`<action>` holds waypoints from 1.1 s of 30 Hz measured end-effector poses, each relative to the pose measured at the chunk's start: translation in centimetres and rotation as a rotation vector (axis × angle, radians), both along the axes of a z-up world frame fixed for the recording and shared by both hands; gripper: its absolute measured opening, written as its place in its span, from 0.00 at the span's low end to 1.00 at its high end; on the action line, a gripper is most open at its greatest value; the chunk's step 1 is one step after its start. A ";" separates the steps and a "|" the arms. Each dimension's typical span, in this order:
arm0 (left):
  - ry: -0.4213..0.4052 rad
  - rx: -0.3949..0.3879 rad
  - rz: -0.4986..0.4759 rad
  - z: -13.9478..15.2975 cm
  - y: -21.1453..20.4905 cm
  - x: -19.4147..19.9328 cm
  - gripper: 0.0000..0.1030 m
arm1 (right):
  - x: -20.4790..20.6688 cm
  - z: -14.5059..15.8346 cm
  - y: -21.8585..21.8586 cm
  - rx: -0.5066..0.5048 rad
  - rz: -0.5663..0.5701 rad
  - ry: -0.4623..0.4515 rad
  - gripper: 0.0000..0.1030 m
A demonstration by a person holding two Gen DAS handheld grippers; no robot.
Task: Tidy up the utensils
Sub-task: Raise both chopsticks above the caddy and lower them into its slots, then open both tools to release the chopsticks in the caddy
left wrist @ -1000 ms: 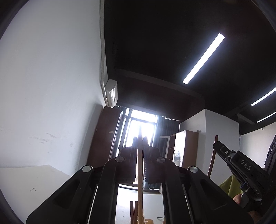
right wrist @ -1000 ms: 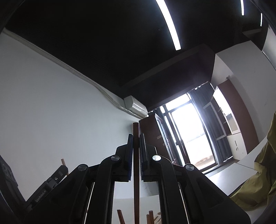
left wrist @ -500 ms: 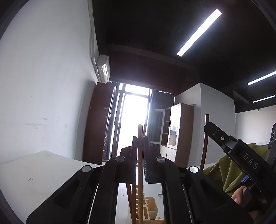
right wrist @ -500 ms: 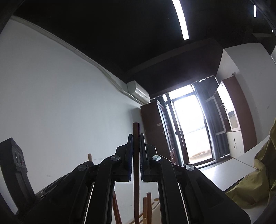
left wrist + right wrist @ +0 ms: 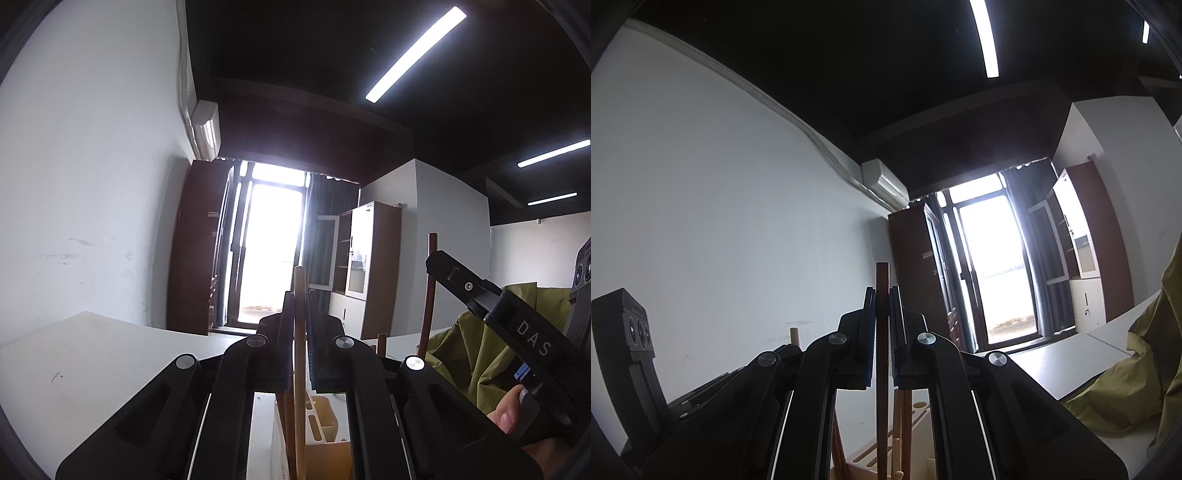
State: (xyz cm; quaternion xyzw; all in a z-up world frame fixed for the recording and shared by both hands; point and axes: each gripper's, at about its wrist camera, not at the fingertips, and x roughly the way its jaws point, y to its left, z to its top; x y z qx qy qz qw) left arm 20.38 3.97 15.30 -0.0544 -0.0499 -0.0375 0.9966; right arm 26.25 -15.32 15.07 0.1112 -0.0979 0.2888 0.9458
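Left gripper [image 5: 300,295]: jaws clamped on a pale wooden utensil handle [image 5: 300,369], upright | Right gripper [image 5: 882,291]: jaws clamped on a dark wooden utensil handle [image 5: 882,369], upright | Wooden slotted holder [image 5: 919,428] directly below both, on the white table [image 5: 92,354].
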 end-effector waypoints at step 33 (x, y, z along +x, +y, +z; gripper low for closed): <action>0.027 0.041 0.029 0.2 -0.5 -2.9 0.21 | -0.7 -1.4 -0.5 -0.133 0.026 0.108 0.23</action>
